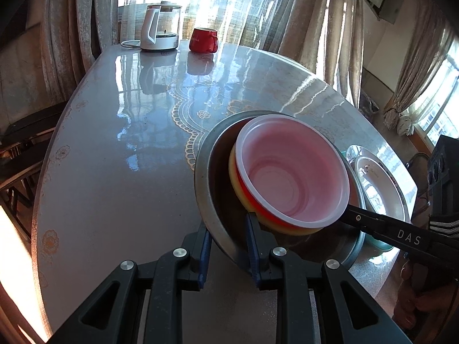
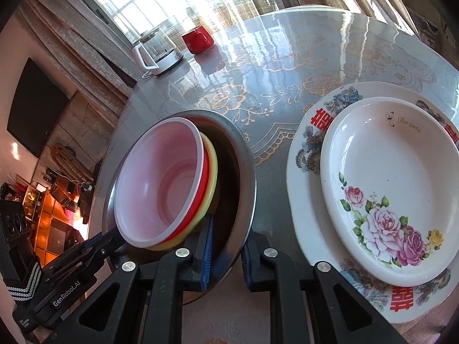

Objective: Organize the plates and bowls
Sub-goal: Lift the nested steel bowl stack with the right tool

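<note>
My stacked bowls (image 2: 160, 183) are sitting inside the metal basin (image 2: 243, 172). To its right, a small plate (image 2: 387, 189) is lying on a larger plate (image 2: 304, 154). Behind them, kettle (image 2: 159, 53) and mug (image 2: 198, 40) are standing on the surface (image 2: 287, 66).

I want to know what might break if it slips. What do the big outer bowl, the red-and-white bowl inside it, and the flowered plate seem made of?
Outer bowl: likely stainless steel, with a grey brushed rim and dull sheen. Red-and-white bowl: probably plastic or melamine, thin-walled, with light glowing through pink. Flowered plate: glossy white with printed roses, either ceramic or melamine; the look leaves it open.

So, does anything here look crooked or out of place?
Yes. The red bowl and the yellow bowl under it sit tilted against one side of the metal bowl, not nested level. Nothing is spilled or visibly broken.
</note>
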`<state>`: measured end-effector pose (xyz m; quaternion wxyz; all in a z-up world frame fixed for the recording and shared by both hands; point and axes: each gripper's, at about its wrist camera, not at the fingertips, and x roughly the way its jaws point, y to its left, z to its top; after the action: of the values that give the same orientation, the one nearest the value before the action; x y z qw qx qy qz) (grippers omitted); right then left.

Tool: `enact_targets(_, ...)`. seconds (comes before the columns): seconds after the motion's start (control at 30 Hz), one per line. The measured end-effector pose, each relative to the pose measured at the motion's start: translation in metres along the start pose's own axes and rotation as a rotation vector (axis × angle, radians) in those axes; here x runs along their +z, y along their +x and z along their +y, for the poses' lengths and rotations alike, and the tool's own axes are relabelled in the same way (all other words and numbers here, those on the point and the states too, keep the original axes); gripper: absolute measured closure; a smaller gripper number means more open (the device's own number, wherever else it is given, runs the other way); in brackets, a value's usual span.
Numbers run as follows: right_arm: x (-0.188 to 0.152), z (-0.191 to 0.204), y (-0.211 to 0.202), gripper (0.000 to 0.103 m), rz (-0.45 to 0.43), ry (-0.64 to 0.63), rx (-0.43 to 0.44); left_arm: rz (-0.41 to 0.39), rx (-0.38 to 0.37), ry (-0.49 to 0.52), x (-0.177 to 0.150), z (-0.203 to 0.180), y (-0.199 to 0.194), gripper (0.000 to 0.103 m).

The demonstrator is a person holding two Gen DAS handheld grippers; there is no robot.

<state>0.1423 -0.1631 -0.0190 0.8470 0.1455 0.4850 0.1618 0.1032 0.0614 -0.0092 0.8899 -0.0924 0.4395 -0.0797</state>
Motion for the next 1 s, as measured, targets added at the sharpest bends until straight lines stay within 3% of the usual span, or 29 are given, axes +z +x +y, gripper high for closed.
enact_targets(0.47, -0.004, -0.001, -0.01, 0.086, -0.02, 0.012, 0.044, -0.038, 0.033, 0.011, 0.0, -0.008, -0.011, 0.079)
enact_targets(1.0, 0.008, -0.013, -0.059, 0.086, -0.146, 0.032, 0.046, -0.152, -0.011, 0.107, 0.024, -0.051, -0.037, 0.079)
